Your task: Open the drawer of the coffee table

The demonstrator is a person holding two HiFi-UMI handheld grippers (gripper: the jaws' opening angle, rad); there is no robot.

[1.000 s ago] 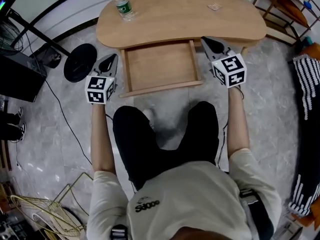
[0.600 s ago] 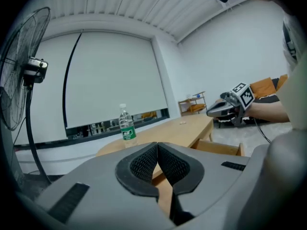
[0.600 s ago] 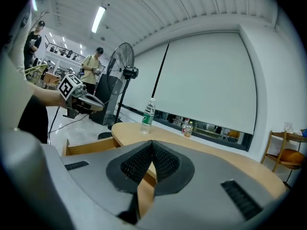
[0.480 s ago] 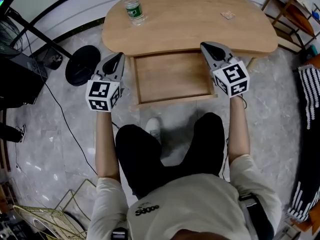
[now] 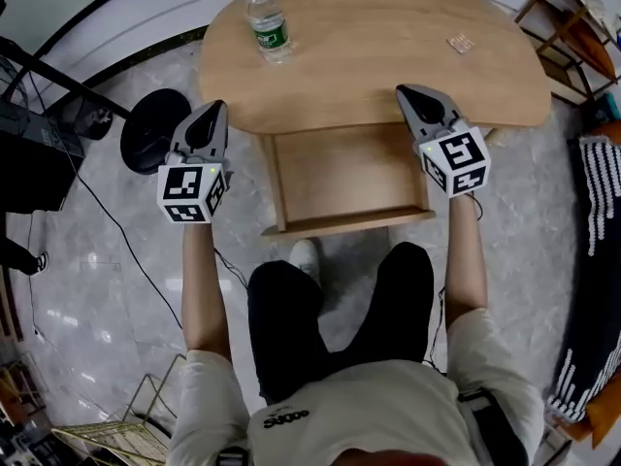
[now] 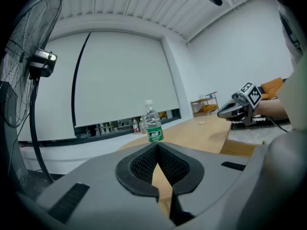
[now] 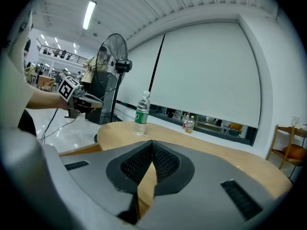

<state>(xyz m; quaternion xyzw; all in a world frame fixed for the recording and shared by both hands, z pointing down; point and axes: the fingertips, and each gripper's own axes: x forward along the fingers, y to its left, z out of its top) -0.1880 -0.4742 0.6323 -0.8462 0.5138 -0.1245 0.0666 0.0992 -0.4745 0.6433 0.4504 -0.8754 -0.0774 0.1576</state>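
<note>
The light wooden coffee table (image 5: 369, 47) fills the top of the head view. Its drawer (image 5: 344, 178) stands pulled out toward me from under the front edge, and its bare bottom shows. My left gripper (image 5: 215, 107) hangs shut beyond the drawer's left side, near the table's left front edge, holding nothing. My right gripper (image 5: 403, 91) is shut too, its tip over the table's front edge at the drawer's right side. In the left gripper view the jaws (image 6: 157, 145) meet with the table behind them. The right gripper view shows the same closed tip (image 7: 152, 143) above the tabletop.
A water bottle (image 5: 266, 19) with a green label stands at the table's far left. A small packet (image 5: 460, 43) lies at the far right. A standing fan's round black base (image 5: 155, 142) sits left of the table. Wooden shelves (image 5: 572, 27) are at the right, and a cable (image 5: 126, 231) runs across the floor.
The view has shifted, so the table and drawer sit lower in the picture. Both grippers moved up toward the table's front edge; the left one swung outward to the left. Jaws stayed shut.
</note>
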